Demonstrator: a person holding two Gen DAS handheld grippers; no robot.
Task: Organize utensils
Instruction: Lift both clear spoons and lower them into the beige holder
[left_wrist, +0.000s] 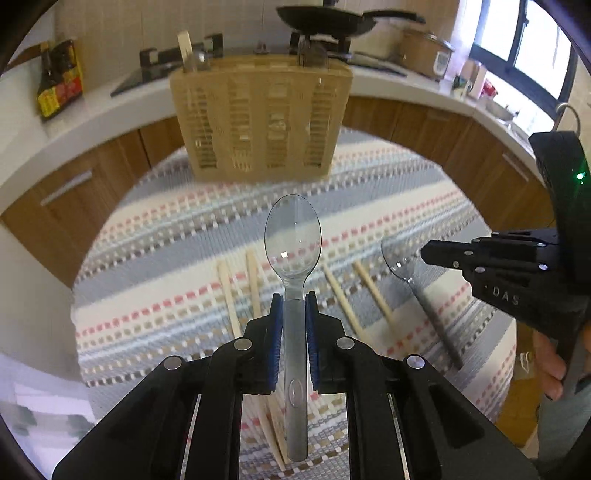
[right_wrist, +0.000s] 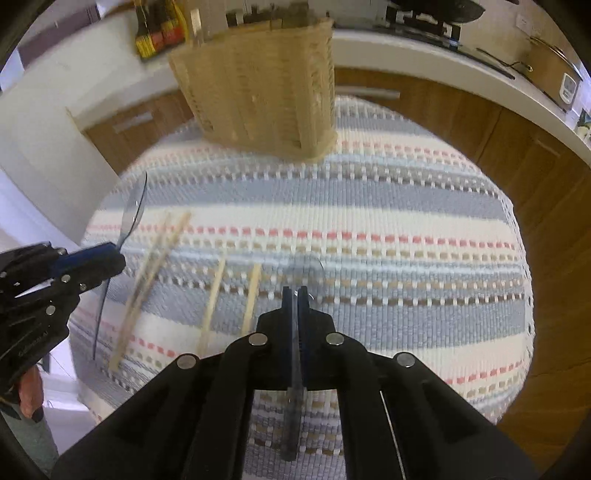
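My left gripper (left_wrist: 294, 300) is shut on the handle of a clear plastic spoon (left_wrist: 293, 236), held above the striped cloth with the bowl pointing at the beige slotted utensil basket (left_wrist: 260, 114). It also shows in the right wrist view (right_wrist: 110, 254) with its spoon (right_wrist: 133, 214). My right gripper (right_wrist: 294, 293) is shut on a second clear spoon (right_wrist: 293, 369), seen edge-on; in the left wrist view it (left_wrist: 424, 254) holds that spoon (left_wrist: 397, 258) to the right. Several wooden chopsticks (left_wrist: 341, 299) lie on the cloth (left_wrist: 388, 184) below both grippers.
The basket (right_wrist: 258, 92) stands at the far edge of the table and holds a wooden utensil (left_wrist: 184, 48) and clear utensils. Behind it runs a white counter with sauce bottles (left_wrist: 59, 81), a stove with a black pan (left_wrist: 325, 18) and a cooker (left_wrist: 428, 51).
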